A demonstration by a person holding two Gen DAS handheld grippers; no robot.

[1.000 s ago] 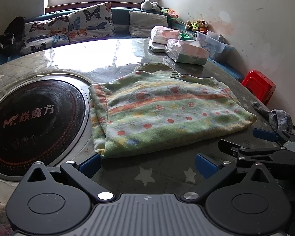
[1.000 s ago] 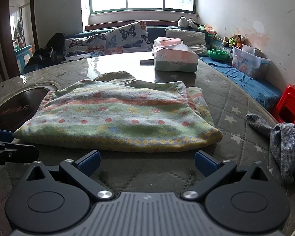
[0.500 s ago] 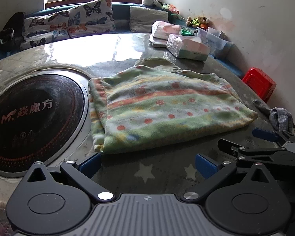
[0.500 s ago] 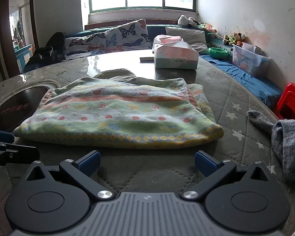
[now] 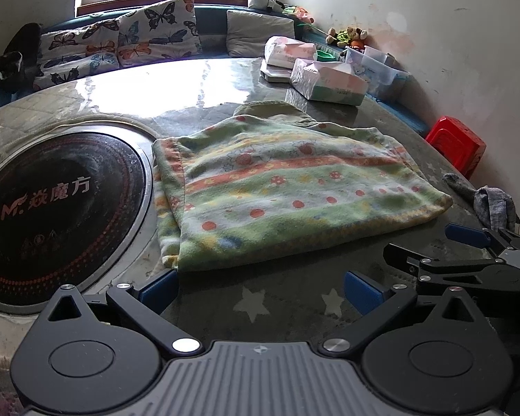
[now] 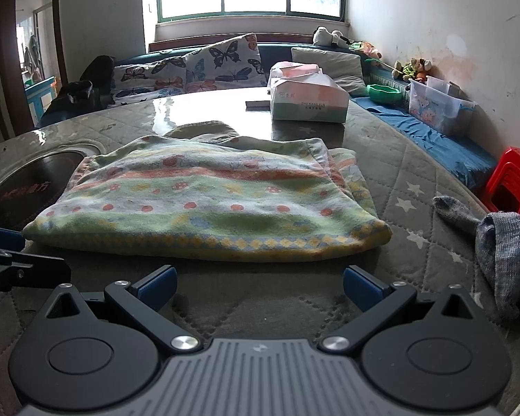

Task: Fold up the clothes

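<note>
A folded green garment with orange stripes and red dots (image 5: 287, 187) (image 6: 204, 201) lies flat on the quilted round table (image 5: 287, 298) (image 6: 416, 180). My left gripper (image 5: 260, 286) hovers open just in front of its near left corner, nothing between its blue pads. My right gripper (image 6: 260, 284) is open too, a little short of the garment's yellow-patterned near edge. Each gripper shows at the side of the other's view: the right one (image 5: 468, 246) at the right edge, the left one (image 6: 3, 242) at the left edge.
A black round induction plate (image 5: 52, 204) is set into the table left of the garment. A grey cloth (image 6: 502, 239) lies at the right. Tissue packs (image 6: 308, 98) stand at the far side. A red stool (image 6: 516, 180) and a cushioned bench (image 6: 204, 66) lie beyond.
Both grippers have drawn back and lifted slightly from the garment, staying open. The garment has not moved.
</note>
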